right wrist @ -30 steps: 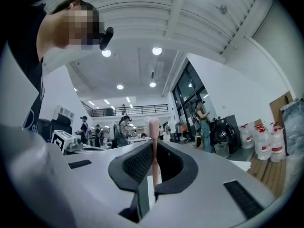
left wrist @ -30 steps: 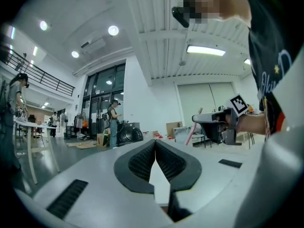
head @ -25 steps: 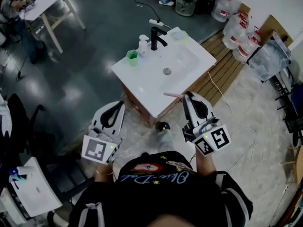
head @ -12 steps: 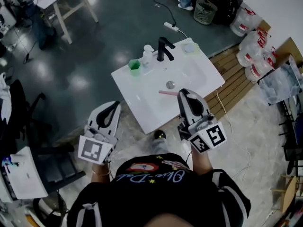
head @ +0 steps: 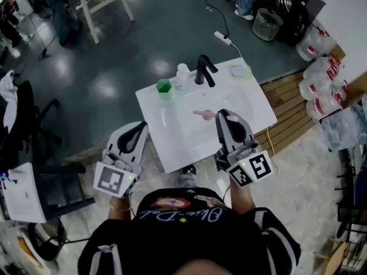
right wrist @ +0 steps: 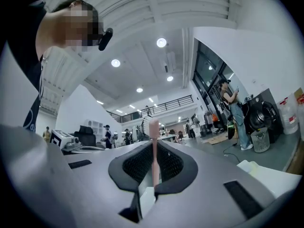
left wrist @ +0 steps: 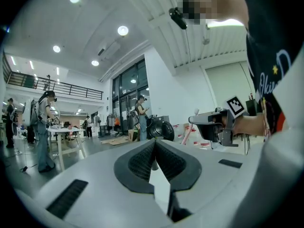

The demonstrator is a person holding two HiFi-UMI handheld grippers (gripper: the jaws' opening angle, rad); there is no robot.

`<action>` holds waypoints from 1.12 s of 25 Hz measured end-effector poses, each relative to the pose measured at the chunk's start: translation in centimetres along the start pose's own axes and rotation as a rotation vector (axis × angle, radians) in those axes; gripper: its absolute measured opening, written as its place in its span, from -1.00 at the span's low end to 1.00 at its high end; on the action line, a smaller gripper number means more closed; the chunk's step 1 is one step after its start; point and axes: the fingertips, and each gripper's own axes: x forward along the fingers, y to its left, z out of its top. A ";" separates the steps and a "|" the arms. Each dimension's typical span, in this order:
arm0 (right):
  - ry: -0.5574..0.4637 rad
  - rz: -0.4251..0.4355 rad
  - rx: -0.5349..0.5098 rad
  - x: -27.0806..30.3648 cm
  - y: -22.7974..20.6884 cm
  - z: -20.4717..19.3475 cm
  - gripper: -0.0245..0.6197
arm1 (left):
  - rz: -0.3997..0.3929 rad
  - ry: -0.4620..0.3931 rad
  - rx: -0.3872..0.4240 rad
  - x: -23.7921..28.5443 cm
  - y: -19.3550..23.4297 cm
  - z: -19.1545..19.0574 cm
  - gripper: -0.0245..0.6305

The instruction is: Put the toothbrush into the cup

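Note:
A pink toothbrush [head: 203,114] sticks out to the left from my right gripper [head: 222,115], which is shut on its handle above the white sink's basin [head: 189,125]. In the right gripper view the toothbrush [right wrist: 154,146] stands upright between the pads, bristles at the top. The green cup [head: 164,87] stands at the sink's far left corner, well beyond both grippers. My left gripper [head: 139,128] hovers at the sink's near left edge; its jaws [left wrist: 154,151] are shut with nothing in them. The left gripper view also catches the right gripper [left wrist: 213,125].
A black faucet [head: 205,71] rises at the back of the sink, with a white bottle [head: 182,71] to its left and a round dish [head: 239,71] to its right. Wooden decking [head: 289,99] lies right of the sink. A desk chair [head: 40,153] stands at the left.
Both grippers have come forward toward the sink. The toothbrush, earlier at the sink's near edge, now hangs over the basin. The right gripper's hold has stayed the same.

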 end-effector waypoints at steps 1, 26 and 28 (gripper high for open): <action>0.002 0.011 0.006 0.3 -0.3 -0.1 -0.88 | 0.012 0.003 -0.004 0.3 0.1 0.0 -0.92; 0.079 0.172 -0.001 11.9 0.1 -4.1 -0.88 | 0.198 0.057 -0.050 -0.4 7.1 -2.1 -0.92; 0.096 0.168 -0.019 13.1 0.3 -4.7 -0.88 | 0.184 0.047 -0.045 0.1 8.0 -1.9 -0.92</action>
